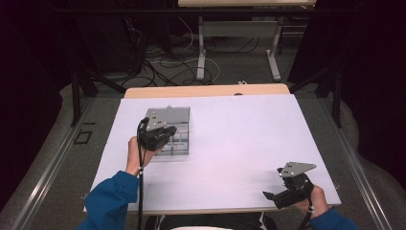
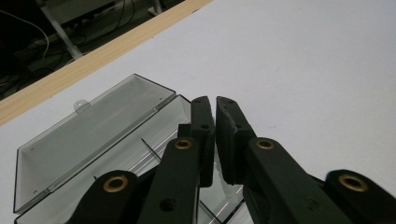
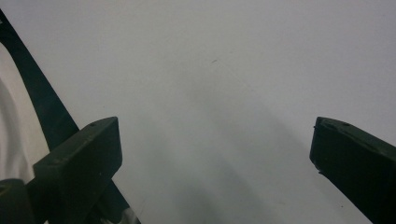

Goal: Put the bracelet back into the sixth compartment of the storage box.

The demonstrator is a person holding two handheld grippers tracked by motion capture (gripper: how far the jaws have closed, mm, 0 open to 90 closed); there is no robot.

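A clear plastic compartment box (image 1: 178, 143) lies on the left half of the white table (image 1: 239, 139), its lid (image 2: 93, 126) folded back flat toward the far side. My left gripper (image 1: 167, 133) hangs over the box's tray (image 2: 140, 161). Its jaws stand shut, only a thin slit apart at the tips (image 2: 215, 100), with nothing between them. Near the front right corner of the table my right gripper (image 1: 271, 182) is held low, jaws wide open (image 3: 215, 128) over bare white surface.
The table's wooden far edge (image 1: 206, 90) runs just behind the box. Beyond it are another table's legs (image 1: 201, 52) and loose cables (image 1: 163, 62) on the floor. Dark curtains close in both sides. The person's blue sleeve (image 1: 110, 196) comes in at the bottom left.
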